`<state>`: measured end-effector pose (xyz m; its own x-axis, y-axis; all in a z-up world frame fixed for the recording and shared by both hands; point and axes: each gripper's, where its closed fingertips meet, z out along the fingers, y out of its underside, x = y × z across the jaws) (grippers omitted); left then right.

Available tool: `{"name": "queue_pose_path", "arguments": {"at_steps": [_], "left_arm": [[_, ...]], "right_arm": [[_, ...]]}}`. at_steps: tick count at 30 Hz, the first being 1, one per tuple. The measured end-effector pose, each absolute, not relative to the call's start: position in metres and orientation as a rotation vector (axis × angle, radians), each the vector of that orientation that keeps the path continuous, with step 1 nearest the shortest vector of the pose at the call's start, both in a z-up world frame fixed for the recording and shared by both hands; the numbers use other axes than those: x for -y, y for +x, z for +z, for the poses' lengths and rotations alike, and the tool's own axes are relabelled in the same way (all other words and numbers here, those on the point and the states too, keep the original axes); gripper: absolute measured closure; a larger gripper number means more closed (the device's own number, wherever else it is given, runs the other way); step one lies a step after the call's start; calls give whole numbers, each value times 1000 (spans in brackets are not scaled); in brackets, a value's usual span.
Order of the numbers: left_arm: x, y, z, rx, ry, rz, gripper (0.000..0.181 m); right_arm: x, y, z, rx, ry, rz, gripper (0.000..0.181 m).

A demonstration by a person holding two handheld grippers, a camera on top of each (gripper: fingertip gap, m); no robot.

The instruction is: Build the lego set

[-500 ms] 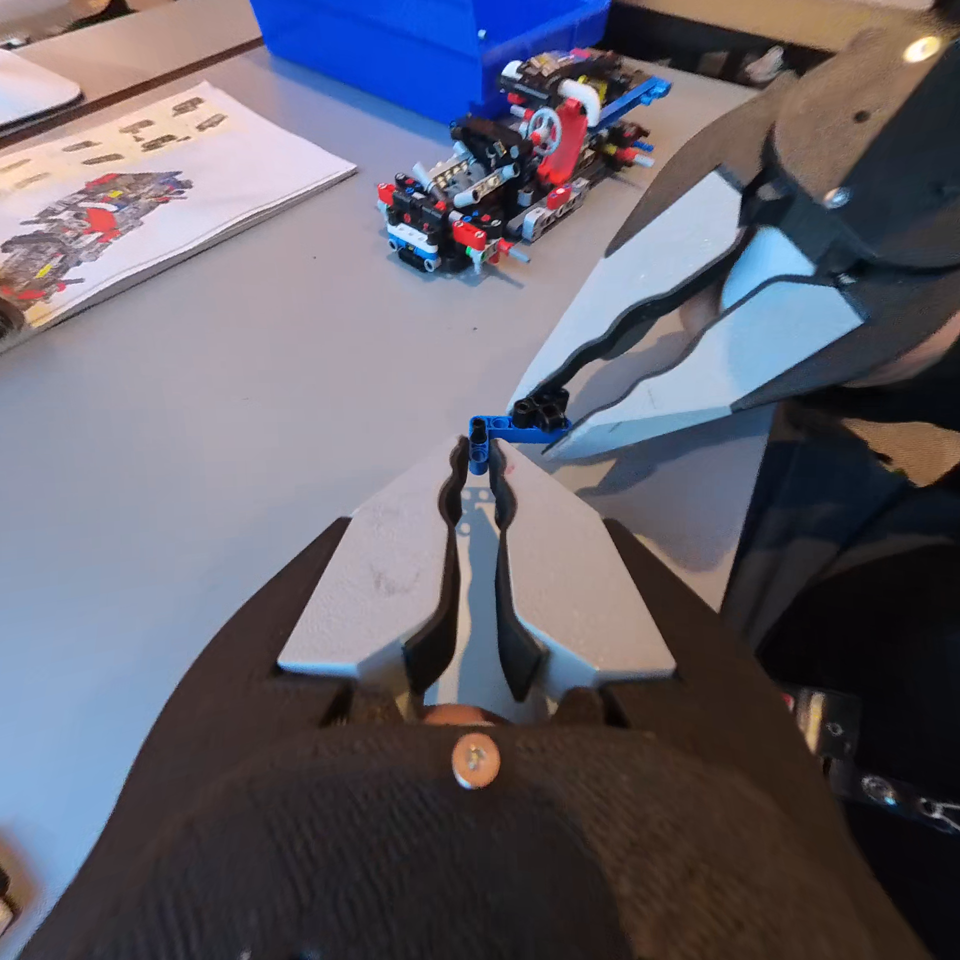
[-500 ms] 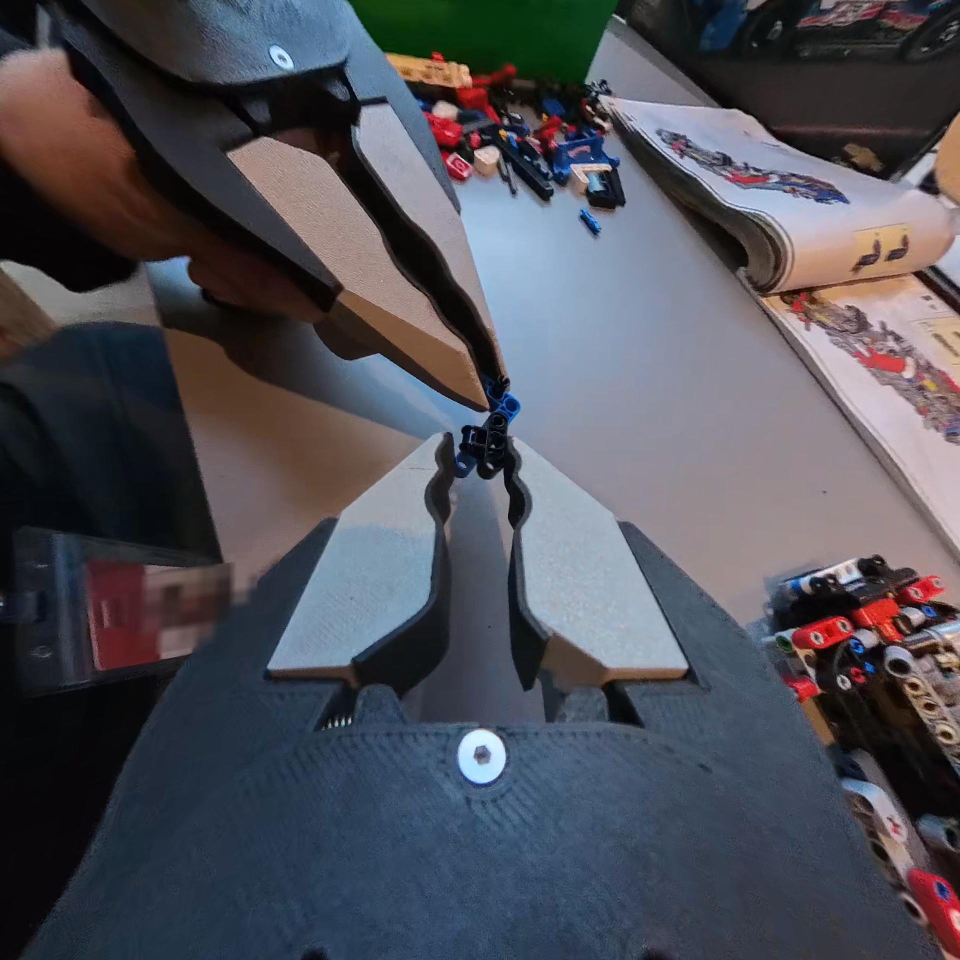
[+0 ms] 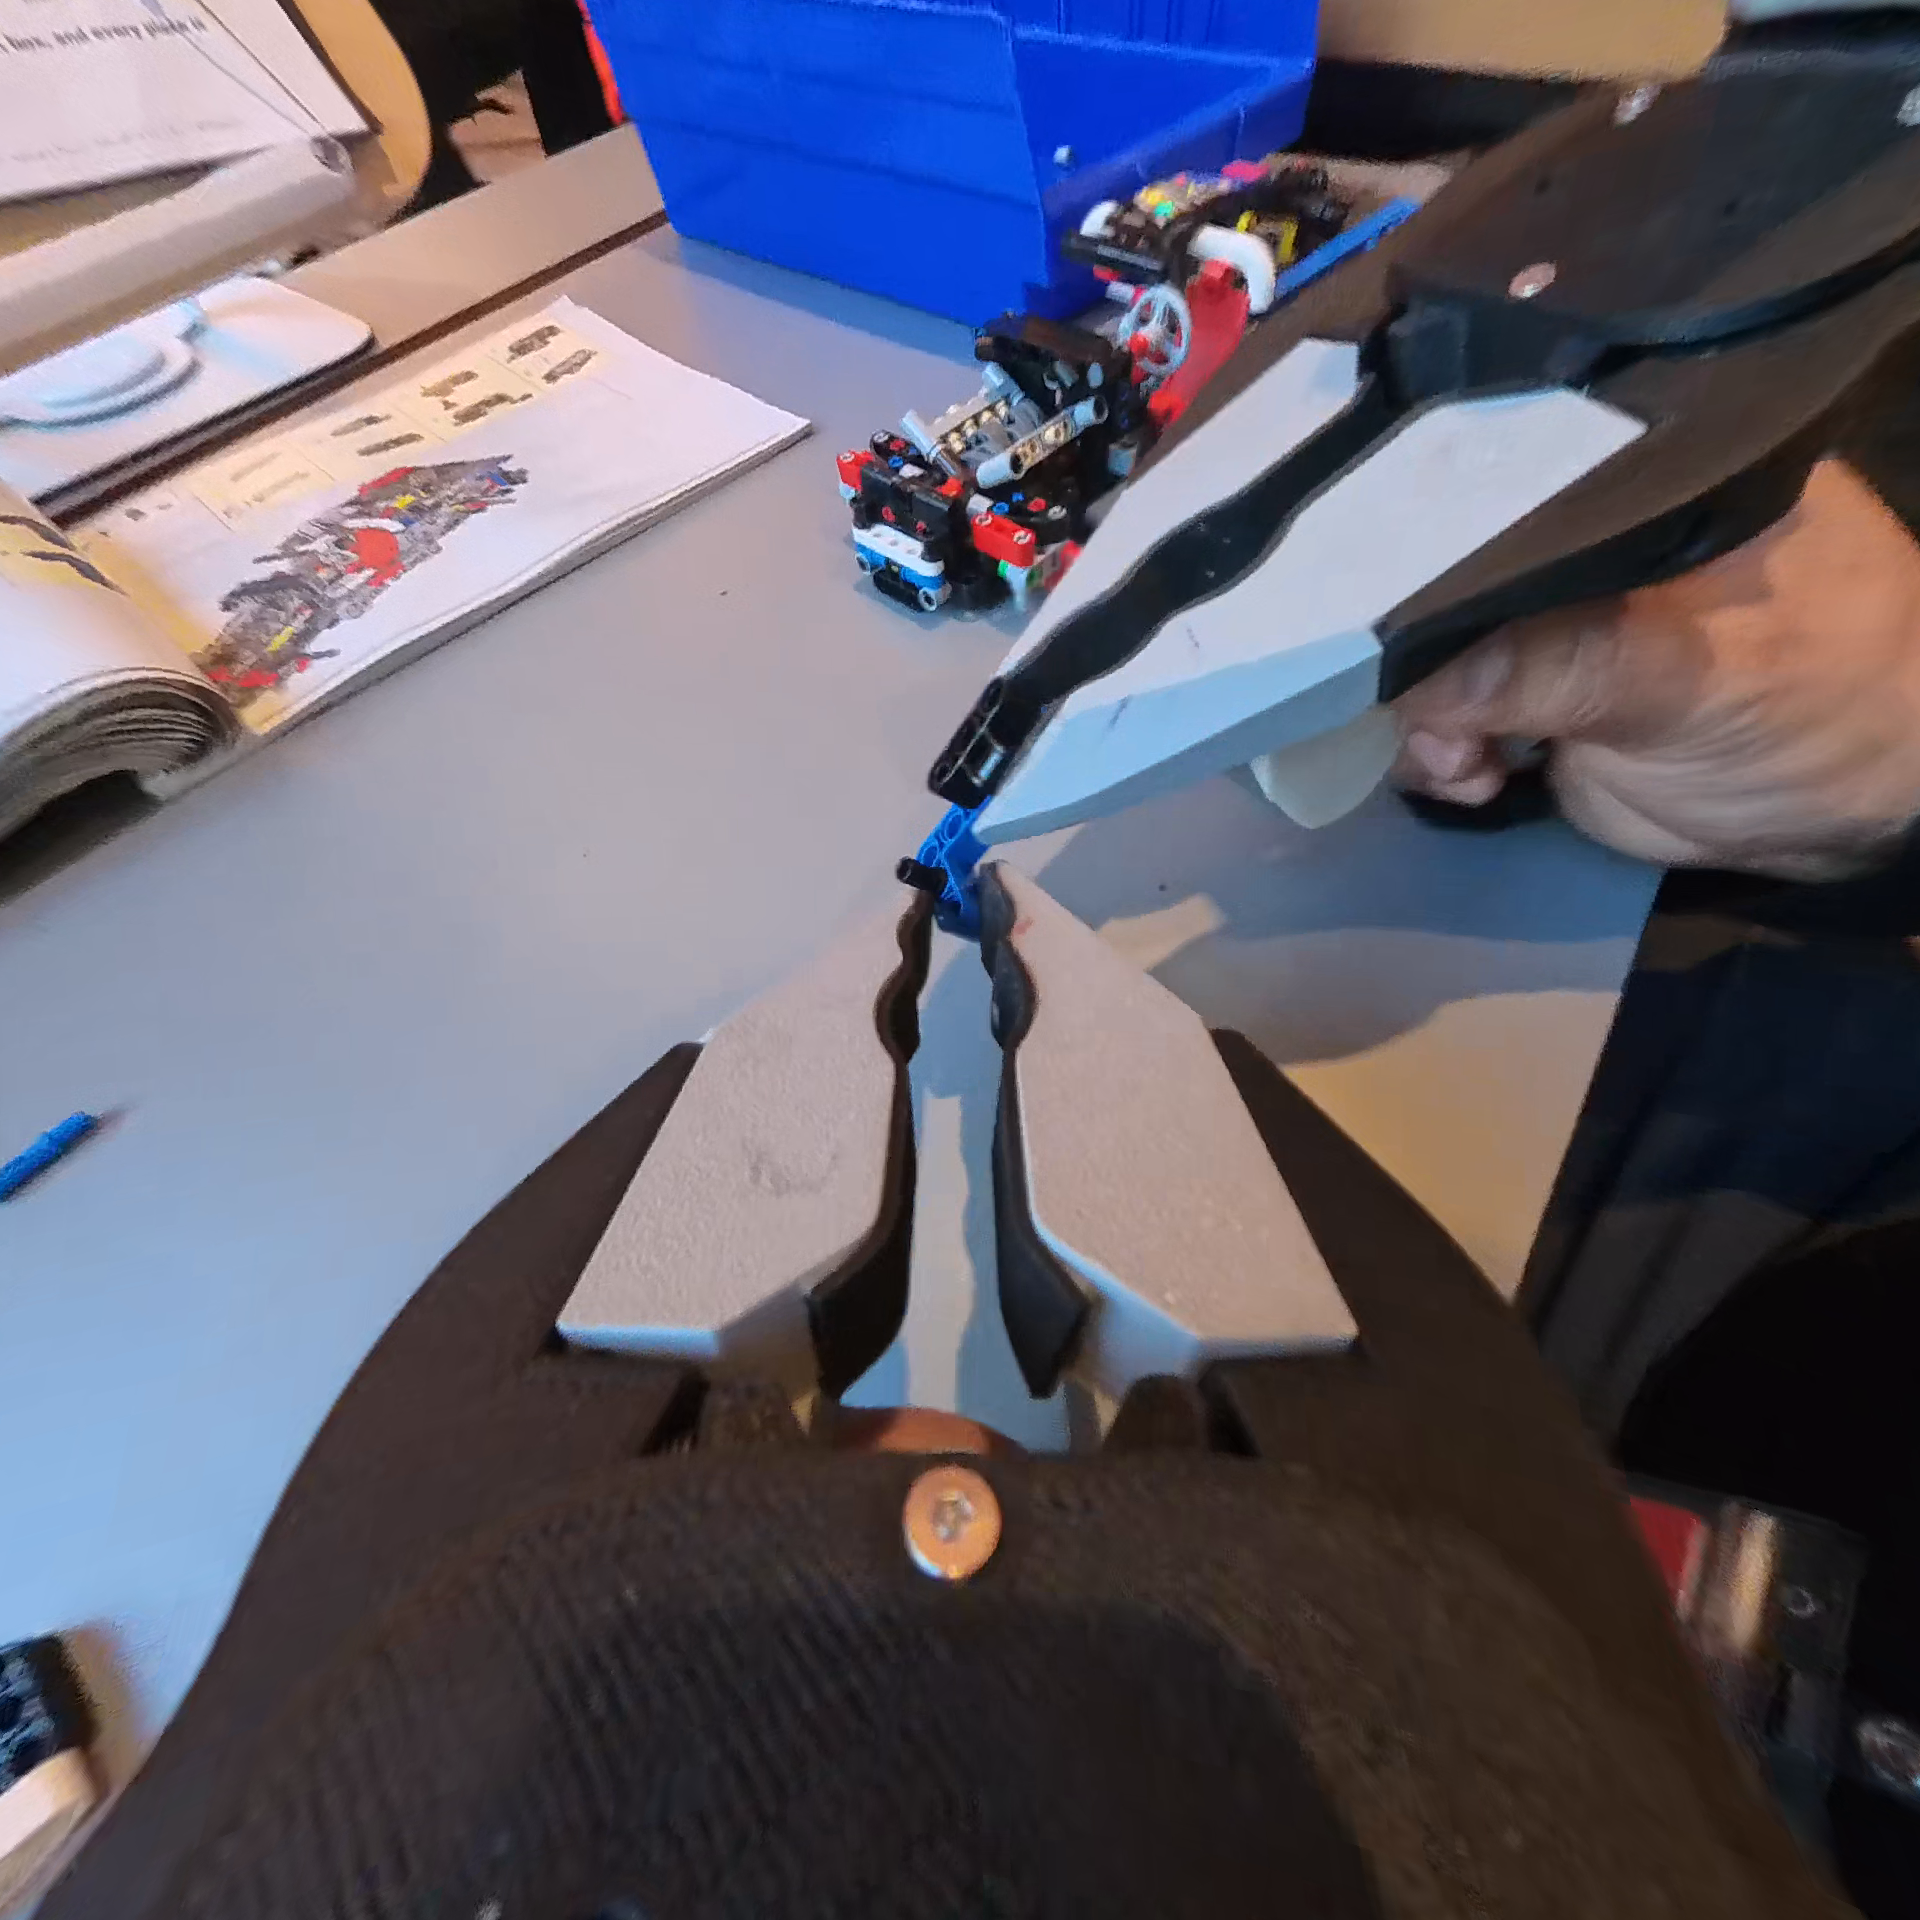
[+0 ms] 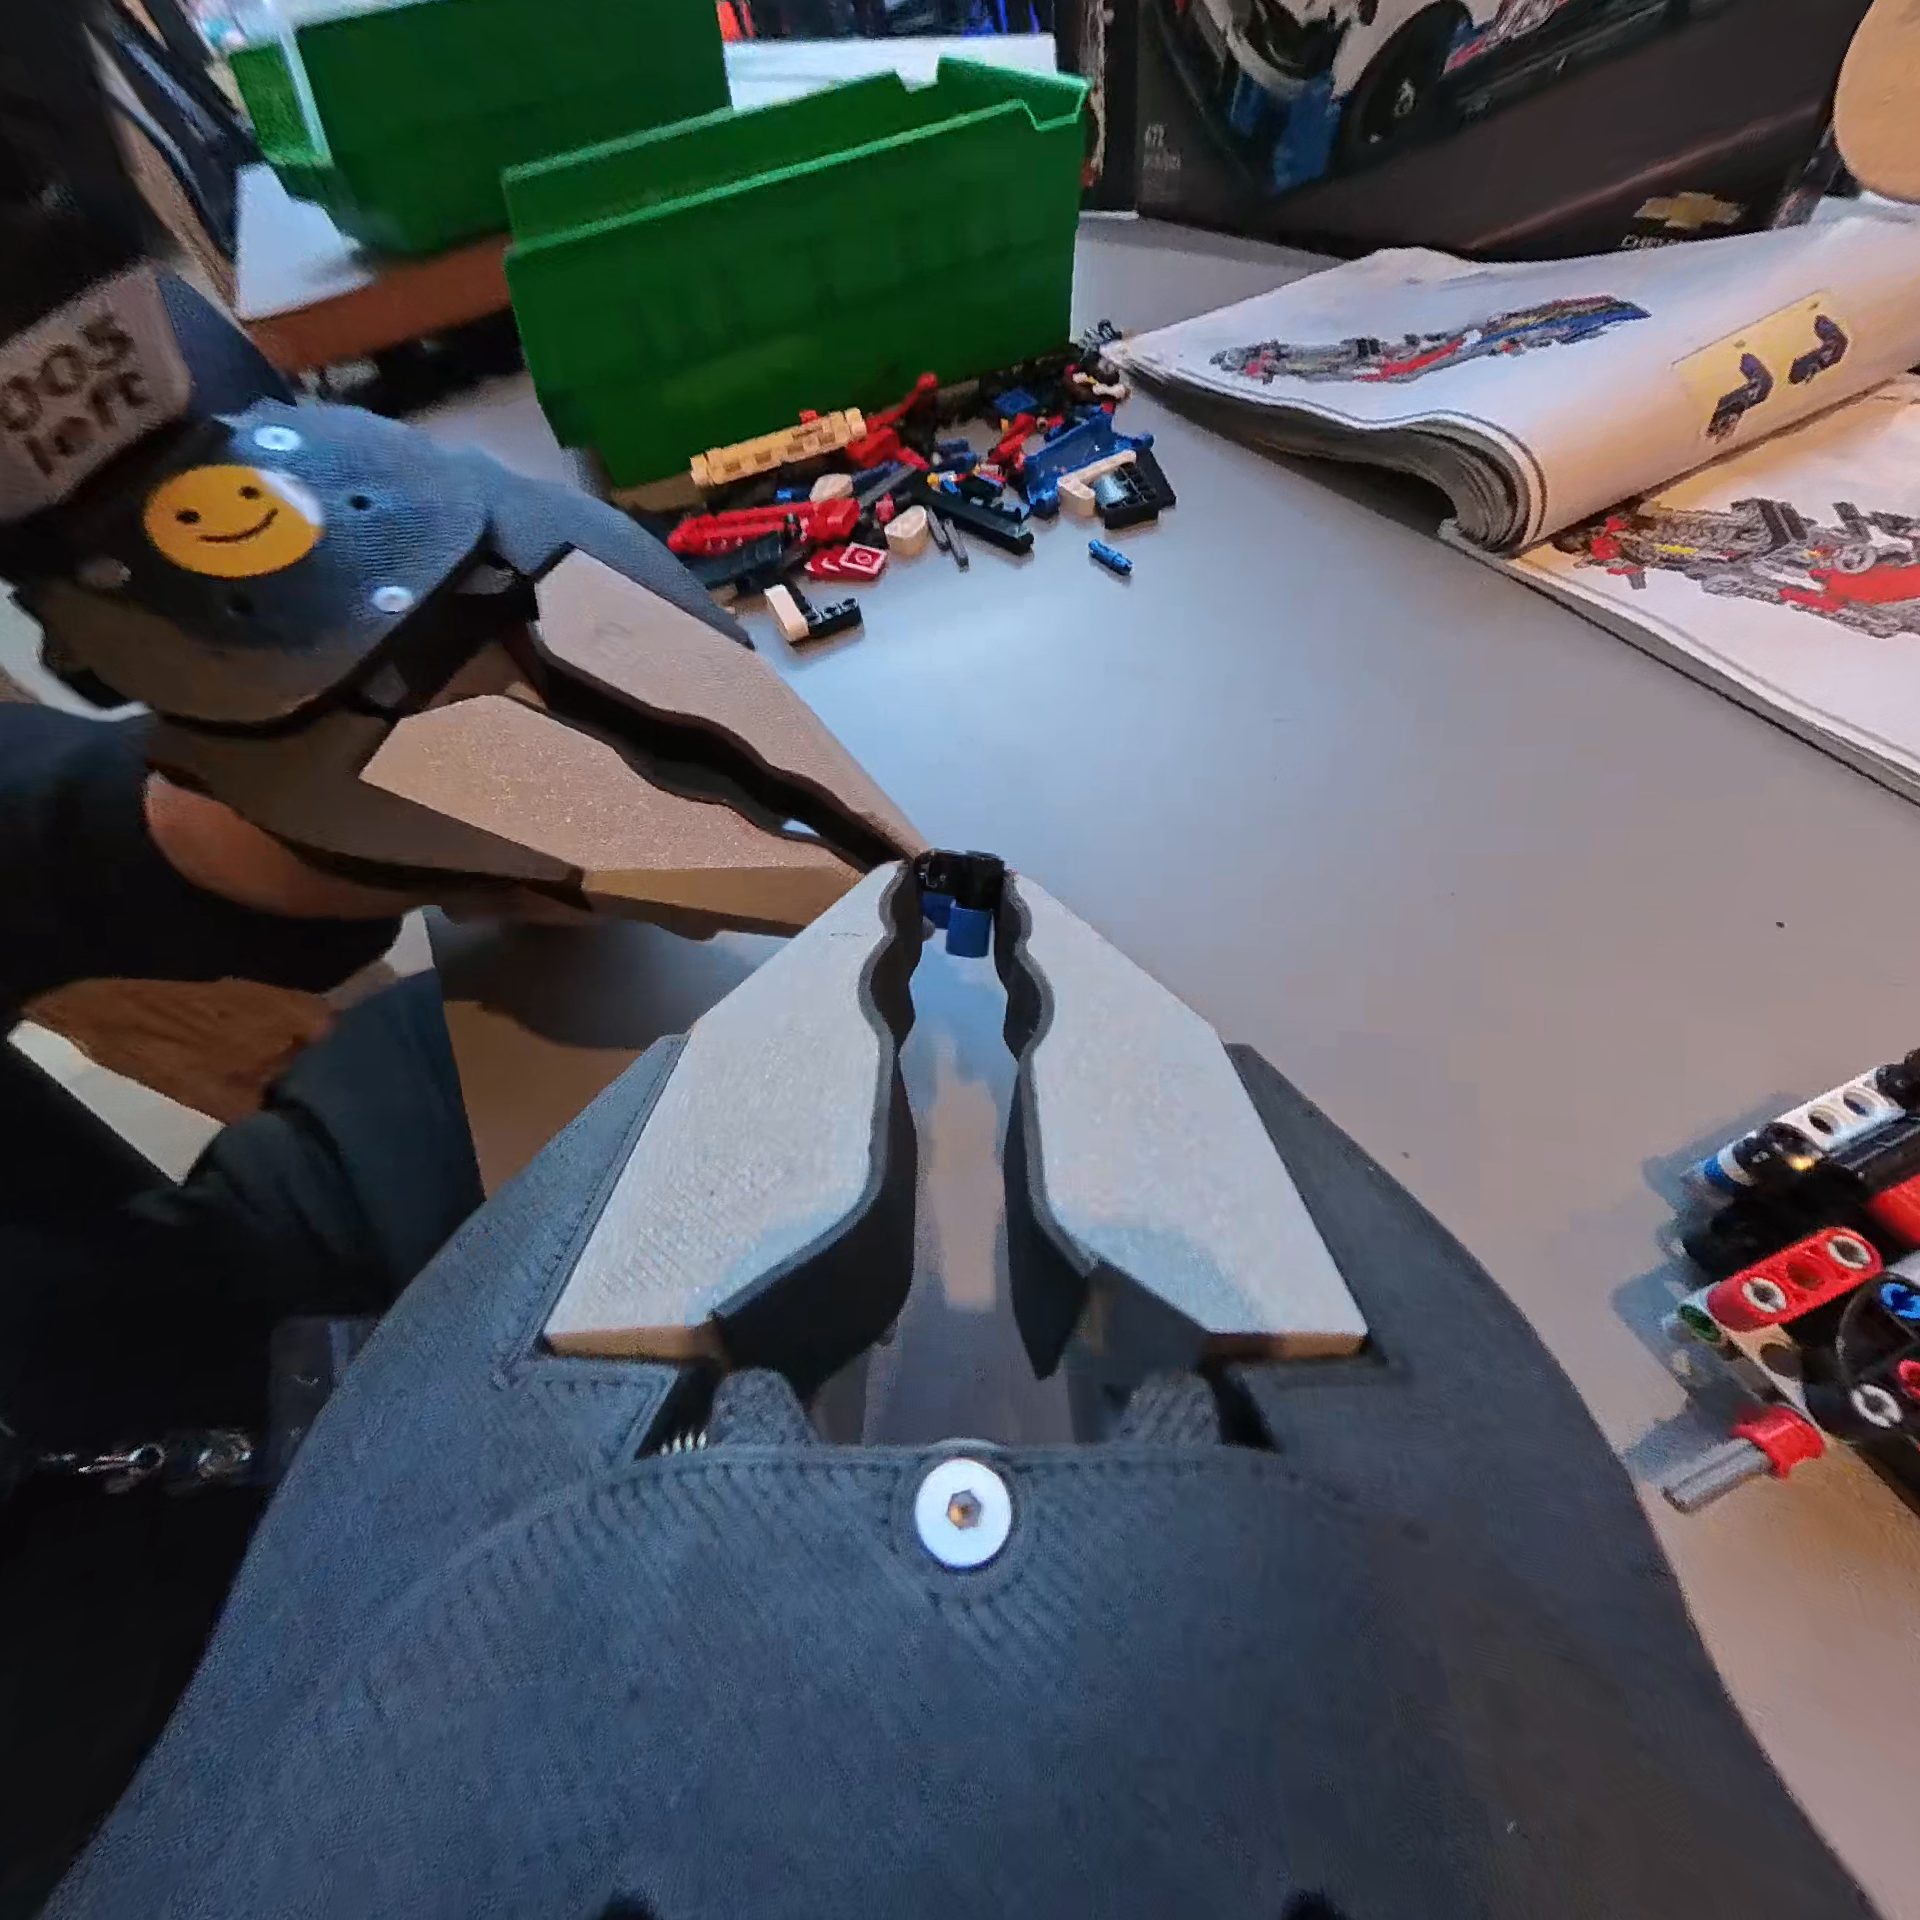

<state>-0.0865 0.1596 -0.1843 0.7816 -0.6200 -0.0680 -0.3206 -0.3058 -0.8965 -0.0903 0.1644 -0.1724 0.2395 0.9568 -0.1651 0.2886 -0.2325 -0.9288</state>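
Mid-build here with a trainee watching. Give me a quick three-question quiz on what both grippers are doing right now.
1. True or false: the left gripper is shut on the blue beam.
2. What does the right gripper pinch? A black connector; B red beam; C booklet.
3. Fill in: the loose parts lie in front of the ___ bin.

Key: 1 true; 2 A; 3 green.
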Motion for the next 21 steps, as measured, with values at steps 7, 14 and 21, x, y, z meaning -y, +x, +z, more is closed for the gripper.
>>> {"name": "queue_pose_path", "arguments": {"at_steps": [7,14,21], "left_arm": [[-133,-89,-151,-708,-1824,-1160,155],[-132,-68,-154,-893,-1779,-1167,160],[-127,-60,-155,-862,-1760,-1380,162]], "right_arm": [[-140,-86,-151,1236,-1526,1386,170],[-135,-82,-142,1236,-1473,1528,171],[-131,-79,-148,1344,-1448,1498,170]]}}
